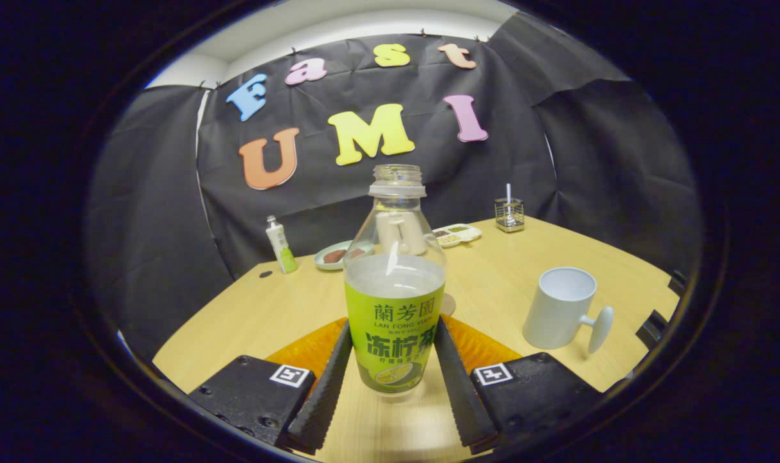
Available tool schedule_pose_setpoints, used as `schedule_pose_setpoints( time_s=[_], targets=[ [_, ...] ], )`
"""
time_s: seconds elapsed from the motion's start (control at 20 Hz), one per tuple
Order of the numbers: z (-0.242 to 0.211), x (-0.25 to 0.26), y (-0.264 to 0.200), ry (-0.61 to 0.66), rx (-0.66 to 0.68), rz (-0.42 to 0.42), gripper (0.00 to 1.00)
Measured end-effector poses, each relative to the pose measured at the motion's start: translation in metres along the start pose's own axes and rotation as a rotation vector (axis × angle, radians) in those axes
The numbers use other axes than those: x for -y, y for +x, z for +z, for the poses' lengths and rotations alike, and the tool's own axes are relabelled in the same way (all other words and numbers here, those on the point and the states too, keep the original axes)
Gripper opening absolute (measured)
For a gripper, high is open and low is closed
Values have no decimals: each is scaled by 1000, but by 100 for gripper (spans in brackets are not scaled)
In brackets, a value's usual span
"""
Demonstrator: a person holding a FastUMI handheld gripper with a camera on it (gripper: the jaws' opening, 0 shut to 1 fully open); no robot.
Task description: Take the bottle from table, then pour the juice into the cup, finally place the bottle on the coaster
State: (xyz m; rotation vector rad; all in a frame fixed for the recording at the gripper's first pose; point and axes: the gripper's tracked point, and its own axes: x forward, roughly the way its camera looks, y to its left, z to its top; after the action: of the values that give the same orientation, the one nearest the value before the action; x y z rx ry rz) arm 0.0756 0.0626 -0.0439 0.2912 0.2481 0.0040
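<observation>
Bottle (395,283) was the landmark here: it stood upright on the wooden surface (505,283), its long axis vertical, cap off and mouth open, pale liquid filling it to about the shoulder. It sat directly between the fingers of the gripper (393,360), one finger on each side of the lower, labelled part. The fingers lay close against the label on both sides, but whether they actually pressed on the bottle or stood a hair off it could not be told from this view. The bottle seemed to rest on the surface, not lifted, its base just short of an orange coaster (306,350) that spread behind it to both sides of the fingers. The cup (560,308), white and with its handle turned toward the gripper's side, stood to the right of the bottle and a little beyond it, well apart, open mouth up. In my judgement the coming move turned on that: once the bottle was held it had to be carried rightward and tipped toward the cup, with the open neck leading. The green label carried large Chinese characters and, in Latin letters, "LAN FONG YUEN", with a lemon slice pictured low down. Far beyond the bottle, near the wall, were a small white-and-green tube (280,244) to its left, a plate (335,256) just behind it, a divided tray (457,233) and a wire holder (509,214) to its right.
</observation>
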Motion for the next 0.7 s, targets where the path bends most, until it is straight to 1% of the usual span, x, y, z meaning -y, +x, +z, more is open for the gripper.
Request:
schedule_pose_setpoints(
  time_s=[0.15,0.3,0.5,0.7],
  targets=[
    [11,-8,9,117,17,72,78],
    [13,-9,21,244,-2,117,78],
    [20,-14,19,414,6,176,78],
    [34,-8,37,548,20,204,78]
  ],
)
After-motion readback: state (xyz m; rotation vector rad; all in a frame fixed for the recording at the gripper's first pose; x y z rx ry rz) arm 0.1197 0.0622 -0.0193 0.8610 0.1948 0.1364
